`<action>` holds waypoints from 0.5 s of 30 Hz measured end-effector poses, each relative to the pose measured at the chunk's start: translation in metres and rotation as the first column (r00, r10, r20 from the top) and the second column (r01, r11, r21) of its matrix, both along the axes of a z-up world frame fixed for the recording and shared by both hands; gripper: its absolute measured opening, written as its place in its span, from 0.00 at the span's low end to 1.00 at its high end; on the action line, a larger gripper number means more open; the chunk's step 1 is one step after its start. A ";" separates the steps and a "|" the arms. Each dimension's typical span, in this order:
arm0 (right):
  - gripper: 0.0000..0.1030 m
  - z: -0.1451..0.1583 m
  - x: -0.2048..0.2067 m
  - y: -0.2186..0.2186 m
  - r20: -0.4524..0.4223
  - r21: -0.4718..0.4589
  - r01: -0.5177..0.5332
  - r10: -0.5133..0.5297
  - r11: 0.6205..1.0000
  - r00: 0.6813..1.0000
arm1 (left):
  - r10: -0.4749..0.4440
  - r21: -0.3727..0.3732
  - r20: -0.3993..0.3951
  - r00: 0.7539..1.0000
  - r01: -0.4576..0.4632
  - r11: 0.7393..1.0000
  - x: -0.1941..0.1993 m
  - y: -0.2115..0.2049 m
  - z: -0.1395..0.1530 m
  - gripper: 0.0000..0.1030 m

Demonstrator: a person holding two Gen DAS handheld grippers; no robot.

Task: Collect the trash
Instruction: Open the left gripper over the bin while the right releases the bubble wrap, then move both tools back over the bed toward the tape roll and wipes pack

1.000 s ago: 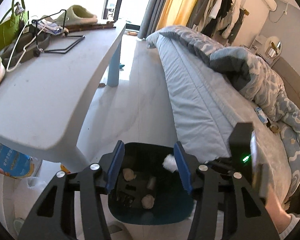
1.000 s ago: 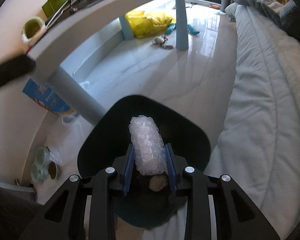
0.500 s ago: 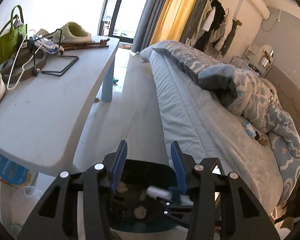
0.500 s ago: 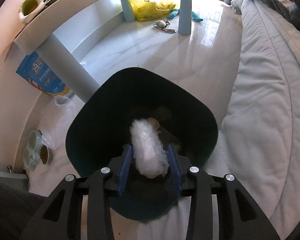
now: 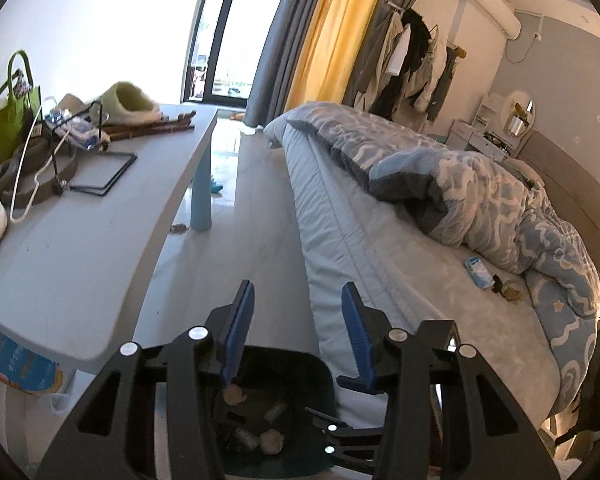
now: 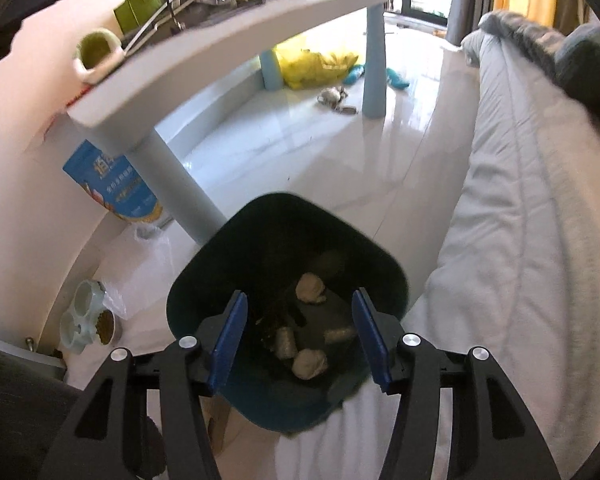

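A dark trash bin (image 6: 260, 232) stands on the floor between the table leg and the bed; it also shows in the left wrist view (image 5: 300, 372). Inside lie crumpled paper wads (image 6: 310, 288) and a plastic wrap roll (image 6: 284, 343). My right gripper (image 6: 300, 338) is open and empty right above the bin's mouth. My left gripper (image 5: 296, 330) is open and empty, higher up over the bin's near edge, facing along the bed. A small blue packet (image 5: 478, 272) and brown scraps (image 5: 510, 292) lie on the bed.
A grey table (image 5: 80, 240) with a green bag (image 5: 8, 128), slippers and wire stands is on the left. The bed (image 5: 380, 264) with a blue duvet is on the right. A blue pet food bag (image 6: 112, 188), pet bowls (image 6: 88, 316) and a yellow bag (image 6: 316, 64) are on the floor.
My right gripper has opened and the plastic wrap roll has dropped into the bin. My left gripper has risen and tilted up toward the room.
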State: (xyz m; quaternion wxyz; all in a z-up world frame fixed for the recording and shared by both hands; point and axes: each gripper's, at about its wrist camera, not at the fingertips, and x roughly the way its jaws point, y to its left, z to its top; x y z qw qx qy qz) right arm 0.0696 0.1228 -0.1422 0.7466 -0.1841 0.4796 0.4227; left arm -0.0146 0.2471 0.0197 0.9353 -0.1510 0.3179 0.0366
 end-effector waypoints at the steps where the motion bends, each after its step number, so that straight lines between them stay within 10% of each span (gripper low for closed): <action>1: 0.54 0.006 0.001 -0.004 0.008 0.011 0.004 -0.004 1.000 1.000 | 0.001 0.011 0.008 1.000 -0.001 1.000 0.001 -0.003 0.003 0.46; 15: 0.61 0.071 0.034 -0.093 0.137 0.158 0.158 -0.180 0.975 0.974 | -0.065 0.069 0.047 0.997 0.062 0.996 0.033 -0.069 0.017 0.71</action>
